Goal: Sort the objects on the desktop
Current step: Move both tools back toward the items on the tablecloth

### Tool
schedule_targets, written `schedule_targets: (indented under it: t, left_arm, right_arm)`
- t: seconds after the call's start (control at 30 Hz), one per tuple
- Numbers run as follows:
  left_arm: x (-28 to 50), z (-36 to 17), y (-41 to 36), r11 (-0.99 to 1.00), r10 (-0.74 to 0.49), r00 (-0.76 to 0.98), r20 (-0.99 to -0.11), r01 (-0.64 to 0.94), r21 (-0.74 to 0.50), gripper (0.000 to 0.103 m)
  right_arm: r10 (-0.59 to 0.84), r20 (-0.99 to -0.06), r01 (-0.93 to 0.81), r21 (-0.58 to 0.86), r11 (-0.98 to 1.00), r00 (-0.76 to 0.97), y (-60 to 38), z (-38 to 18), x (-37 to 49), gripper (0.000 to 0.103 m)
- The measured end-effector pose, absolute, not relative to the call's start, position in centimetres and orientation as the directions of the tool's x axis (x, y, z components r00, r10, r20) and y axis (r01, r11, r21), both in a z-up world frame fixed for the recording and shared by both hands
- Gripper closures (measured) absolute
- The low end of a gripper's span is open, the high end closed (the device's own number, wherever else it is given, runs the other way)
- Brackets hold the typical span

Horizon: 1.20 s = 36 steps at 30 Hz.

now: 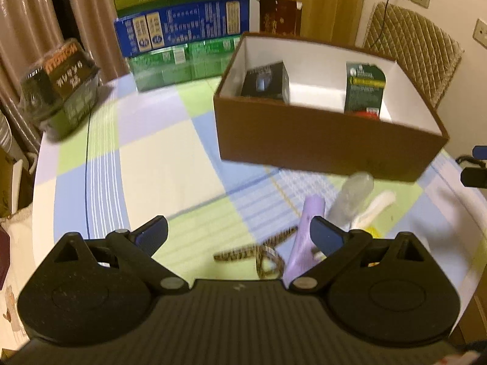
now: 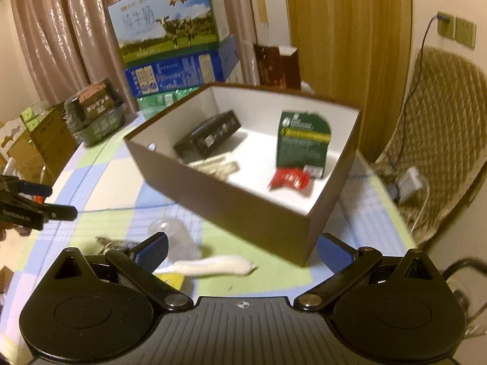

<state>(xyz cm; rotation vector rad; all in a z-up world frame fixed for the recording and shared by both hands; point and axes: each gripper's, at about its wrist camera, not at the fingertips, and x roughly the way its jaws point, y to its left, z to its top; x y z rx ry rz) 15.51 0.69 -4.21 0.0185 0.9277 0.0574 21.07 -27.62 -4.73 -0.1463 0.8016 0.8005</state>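
Clutter left to sort lies on the table just before the box's [image 1: 319,149] near wall: a lilac tube [image 1: 301,243], a clear bottle [image 1: 353,194], a white piece [image 2: 213,266] and a patterned strap [image 1: 252,251]. My left gripper [image 1: 240,234] hangs over them, spread wide and empty; my right gripper [image 2: 243,249] is likewise released, near the box's corner.

As I judge it, the risk is crowding: the things touch or overlap, so closing on the tube could drag the strap or roll the bottle. My right fingers [image 2: 334,251] could also nudge the box.

Only the right view shows the red packet [image 2: 289,179] and pale strip [image 2: 213,165] already inside; only the left shows the tube.
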Motion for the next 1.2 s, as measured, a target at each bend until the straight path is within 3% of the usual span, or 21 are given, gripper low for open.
schedule_targets:
  t: [0.63, 0.83, 1.2]
  left_arm:
    - [13.2, -7.4, 1.0, 0.998, 0.044, 0.532, -0.846, 0.007, 0.056, 0.005]
    - [12.4, -8.6, -2.2, 0.990, -0.017, 0.526, -0.850, 0.130, 0.060, 0.005]
    - [11.2, -12.2, -10.2, 0.886, -0.059, 0.531, -0.845, 0.418, 0.201, 0.011]
  right_arm:
    - [0.531, -0.779, -0.699, 0.174, 0.694, 0.333, -26.7, -8.8, 18.4, 0.002]
    - [0.477, -0.800, -0.658, 0.142, 0.740, 0.364, -29.0, -9.3, 18.5, 0.002]
    - [0.379, -0.843, -0.536, 0.132, 0.834, 0.382, -34.7, -10.8, 18.3, 0.002]
